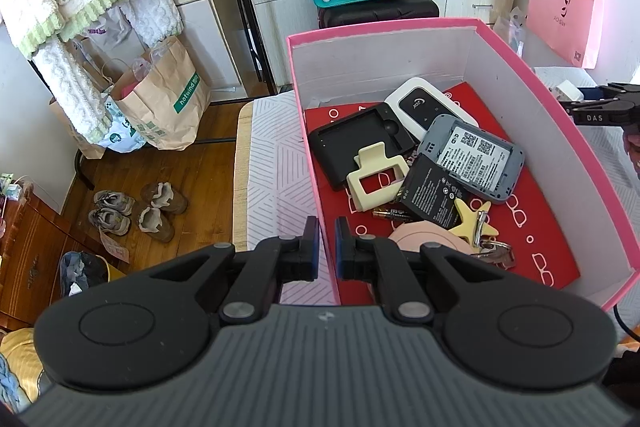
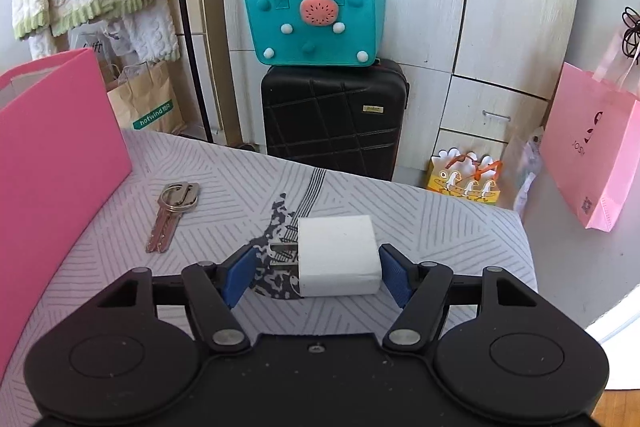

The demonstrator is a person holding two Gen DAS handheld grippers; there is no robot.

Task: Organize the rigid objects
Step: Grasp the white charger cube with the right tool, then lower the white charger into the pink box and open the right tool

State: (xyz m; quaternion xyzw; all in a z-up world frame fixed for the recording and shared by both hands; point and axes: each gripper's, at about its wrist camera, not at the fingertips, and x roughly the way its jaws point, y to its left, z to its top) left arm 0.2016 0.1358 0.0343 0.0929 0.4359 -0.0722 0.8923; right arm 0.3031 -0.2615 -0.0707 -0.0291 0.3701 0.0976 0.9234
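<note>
Right claw (image 2: 316, 277) is spread around the white charger block (image 2: 338, 255) on the patterned bench cover (image 2: 440, 227), pads not yet pressing: right pad just beside the block's side, left pad apart, with the metal prongs (image 2: 285, 255) sticking out toward it. Risk one: if it closes like this, the left pad lands on the prongs, not the flat face, so the block could twist or pop out. Risk two: smooth plastic on a soft cover, so an off-centre squeeze may just shove it sideways. Keys (image 2: 170, 215) lie loose further left, near the pink box (image 2: 60, 155), apart from the claw, no snag risk yet. Left claw (image 1: 327, 247) is pressed together on the box's near-left wall (image 1: 316, 163), steadying it; if that pinch slips, the box of gadgets could shift during the drop-in.
</note>
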